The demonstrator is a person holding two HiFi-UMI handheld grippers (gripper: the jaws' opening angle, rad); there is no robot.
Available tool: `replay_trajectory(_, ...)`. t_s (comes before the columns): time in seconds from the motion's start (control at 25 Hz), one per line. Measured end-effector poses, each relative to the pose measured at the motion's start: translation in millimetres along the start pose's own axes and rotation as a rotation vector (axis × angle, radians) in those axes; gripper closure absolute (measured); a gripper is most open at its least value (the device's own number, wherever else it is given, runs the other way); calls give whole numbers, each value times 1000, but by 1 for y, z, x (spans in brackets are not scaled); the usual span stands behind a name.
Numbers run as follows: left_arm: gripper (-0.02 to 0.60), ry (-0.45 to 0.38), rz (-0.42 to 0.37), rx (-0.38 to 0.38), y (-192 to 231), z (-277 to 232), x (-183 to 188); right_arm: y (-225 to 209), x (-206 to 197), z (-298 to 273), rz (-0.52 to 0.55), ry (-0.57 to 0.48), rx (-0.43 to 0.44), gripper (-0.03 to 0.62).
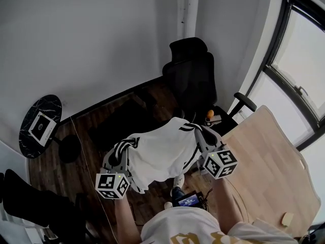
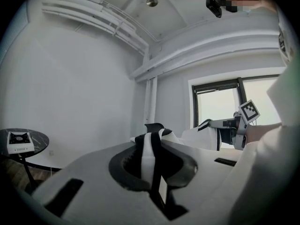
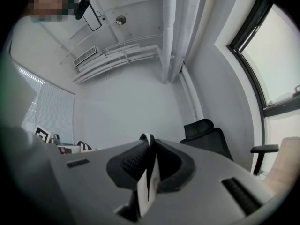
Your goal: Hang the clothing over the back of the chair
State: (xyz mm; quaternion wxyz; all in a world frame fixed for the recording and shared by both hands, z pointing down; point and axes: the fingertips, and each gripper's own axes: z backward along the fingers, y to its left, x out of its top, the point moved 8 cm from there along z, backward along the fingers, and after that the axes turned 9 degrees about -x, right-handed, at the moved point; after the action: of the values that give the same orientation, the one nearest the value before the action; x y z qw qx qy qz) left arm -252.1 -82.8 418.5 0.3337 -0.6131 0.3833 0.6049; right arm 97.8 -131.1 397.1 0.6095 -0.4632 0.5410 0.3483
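Near the black chair (image 1: 190, 78), left gripper (image 1: 122, 154) and right gripper (image 1: 199, 134) both clamped on the white shirt (image 1: 162, 154) by its striped edges; it's spread between them.

a dark wooden plank floor (image 1: 101, 131) fills the middle of the head view, running from the lower left up to the pale walls. on it, at upper centre, stands a black high-backed office chair (image 1: 190, 78), with a small orange object (image 1: 209, 114) at its seat edge. at the left edge a round black marble-topped side table (image 1: 51, 108) stands on the floor, well apart from the chair, and bears a white square box (image 1: 42, 127). a pale wooden tabletop (image 1: 269, 156) fills the lower right, with a small pale block (image 1: 288, 218) near its lower corner.
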Motion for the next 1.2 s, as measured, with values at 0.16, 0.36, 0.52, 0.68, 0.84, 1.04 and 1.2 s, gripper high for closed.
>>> replay_trajectory(0.16, 543, -20, -5, -11, 11, -9, 13, -3, 15, -16, 4, -26, -7, 566)
replay_trajectory(0.36, 543, -36, -5, -12, 20, -21, 21, -9, 31, -30, 9, -58, 7, 566)
replay_trajectory(0.52, 543, -40, -5, -11, 26, -28, 24, -11, 37, -44, 12, -72, 4, 566)
replay_trajectory(0.68, 543, -61, 6, -1, 38, -36, 30, -9, 45, -65, -40, -90, 11, 566)
replay_trajectory(0.84, 543, -83, 18, 15, 54, -46, 39, -10, 59, -87, -48, -119, 19, 566)
replay_trajectory(1.04, 543, -99, 18, 17, 71, -67, 49, -16, 74, -115, -61, -144, 25, 566)
replay_trajectory(1.2, 543, -92, 18, 22, 84, -86, 53, -20, 82, -136, -48, -152, 30, 566)
